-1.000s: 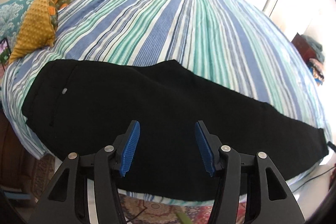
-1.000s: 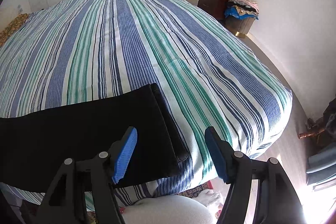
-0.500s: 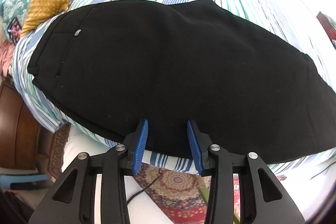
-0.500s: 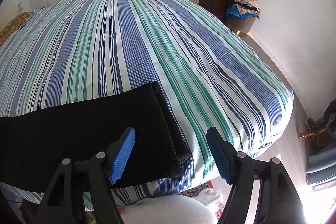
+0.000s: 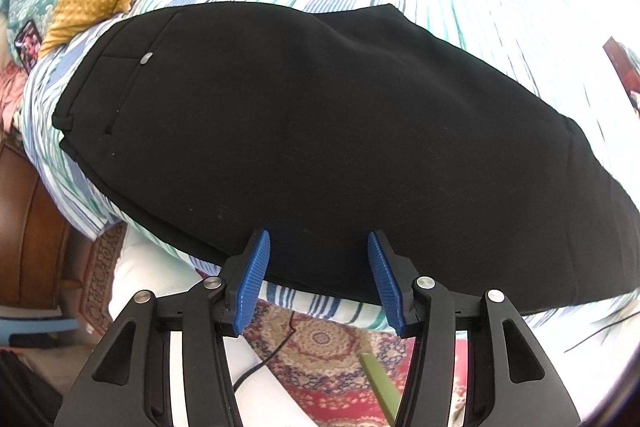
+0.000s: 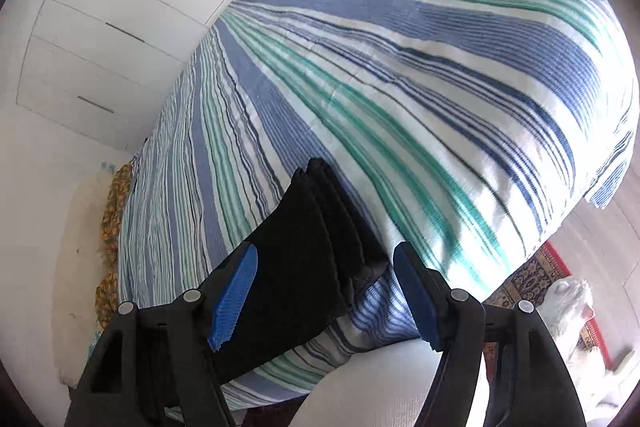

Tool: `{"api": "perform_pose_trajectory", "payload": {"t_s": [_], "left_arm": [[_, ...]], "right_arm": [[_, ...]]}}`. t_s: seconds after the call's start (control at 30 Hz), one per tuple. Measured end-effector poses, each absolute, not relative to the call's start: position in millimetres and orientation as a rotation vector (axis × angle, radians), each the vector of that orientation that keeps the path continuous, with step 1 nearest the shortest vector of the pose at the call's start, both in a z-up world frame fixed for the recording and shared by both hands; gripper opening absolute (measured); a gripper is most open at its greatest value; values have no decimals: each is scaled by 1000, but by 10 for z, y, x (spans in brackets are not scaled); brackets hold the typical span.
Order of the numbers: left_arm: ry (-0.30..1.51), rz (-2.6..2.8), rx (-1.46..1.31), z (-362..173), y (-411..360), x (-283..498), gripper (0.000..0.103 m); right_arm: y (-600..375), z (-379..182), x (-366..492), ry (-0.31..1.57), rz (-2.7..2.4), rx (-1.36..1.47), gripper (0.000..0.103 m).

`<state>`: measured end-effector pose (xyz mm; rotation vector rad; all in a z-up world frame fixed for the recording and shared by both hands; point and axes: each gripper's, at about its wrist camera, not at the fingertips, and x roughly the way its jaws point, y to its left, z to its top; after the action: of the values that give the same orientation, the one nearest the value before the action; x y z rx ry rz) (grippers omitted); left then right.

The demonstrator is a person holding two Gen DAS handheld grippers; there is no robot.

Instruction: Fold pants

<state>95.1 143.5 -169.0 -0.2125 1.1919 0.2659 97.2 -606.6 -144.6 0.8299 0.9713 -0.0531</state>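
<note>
pants [image 5: 320,131] flat along near bed [image 6: 400,75] edge | left gripper [image 5: 316,279] opening, nothing between pads, over near seam | right gripper [image 6: 324,291] apart over cuff, unclamped | risk: pinching striped sheet with fabric, or catching only top layer

Dropped closer over the black pants [image 5: 320,131] with the left gripper [image 5: 316,243], jaws narrowed and now opening, pants' near edge between the pads. Rolled the right gripper [image 6: 324,259]; pant hem [image 6: 340,227] now between its fingers.

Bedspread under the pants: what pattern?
Blue, green and white stripes on the bedspread, clearest in the right wrist view.
</note>
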Motion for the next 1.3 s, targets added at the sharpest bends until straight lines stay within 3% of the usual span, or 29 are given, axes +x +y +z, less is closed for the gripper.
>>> {"api": "perform_pose_trajectory", "payload": {"t_s": [0.2,0.3,0.37,0.47,0.67,0.77,0.87,0.97,1.0,1.3], "left_arm": [[1194,260,-221,-1689,1435,935,54],[1191,259,-232,-1693,1447,914,55],[1194,260,-229,-1706,1441,914,56],[1195,259,-226,-1701,1429,917,56],[1193,242,-224,-1683,1362,919,56],[1196,223,-209,-1687,1302,923,56],[1194,212,-192,-1671,1266,897,56],[1201,211,-184,-1699,1258,883,57],[1204,212,-183,-1711,1251,886,57],[1204,195,-167,-1689,1152,902,57]], "right_arm": [[-5794,-1384,1220,1157,-78,542,70],[-5752,-1534,1290,1271,-68,524,52],[-5701,-1546,1311,1286,-69,480,25],[-5613,-1507,1320,1279,-91,397,14],[-5274,-1049,1372,1134,-108,78,13],[-5397,-1253,1475,1182,-122,56,13],[-5579,-1531,1511,1254,-96,157,16],[-5833,-1435,1444,1161,-103,329,35],[-5928,-1409,1425,1138,-95,394,36],[-6195,-1739,1718,1179,61,628,41]]}}
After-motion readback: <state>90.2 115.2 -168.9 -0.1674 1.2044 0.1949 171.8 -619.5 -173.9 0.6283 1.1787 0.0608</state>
